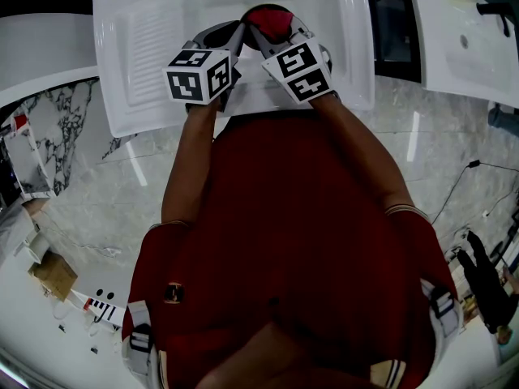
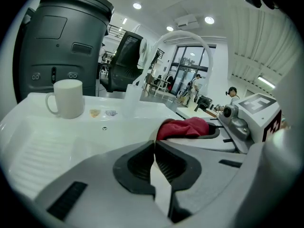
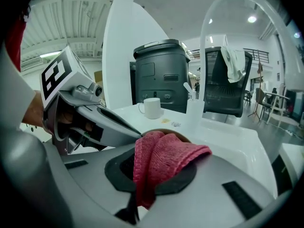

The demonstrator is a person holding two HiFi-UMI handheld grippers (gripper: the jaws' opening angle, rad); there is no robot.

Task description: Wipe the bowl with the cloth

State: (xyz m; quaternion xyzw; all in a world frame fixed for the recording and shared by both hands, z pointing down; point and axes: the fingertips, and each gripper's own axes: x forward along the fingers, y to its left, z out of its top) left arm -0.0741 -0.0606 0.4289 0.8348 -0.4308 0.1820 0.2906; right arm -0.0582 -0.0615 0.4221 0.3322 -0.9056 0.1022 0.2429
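A red cloth is bunched between the pads of my right gripper, which is shut on it. The cloth rests in a small bowl over the white sink basin. Only a brown strip of the bowl's rim shows behind the cloth in the right gripper view. My left gripper comes in from the left, its jaws nearly closed on the bowl's near rim. In the left gripper view the cloth lies just beyond its tips.
A white mug and a clear tumbler stand on the sink's far ledge. The ribbed drainboard is to the left. A curved tap arches overhead. A dark bin stands behind the sink.
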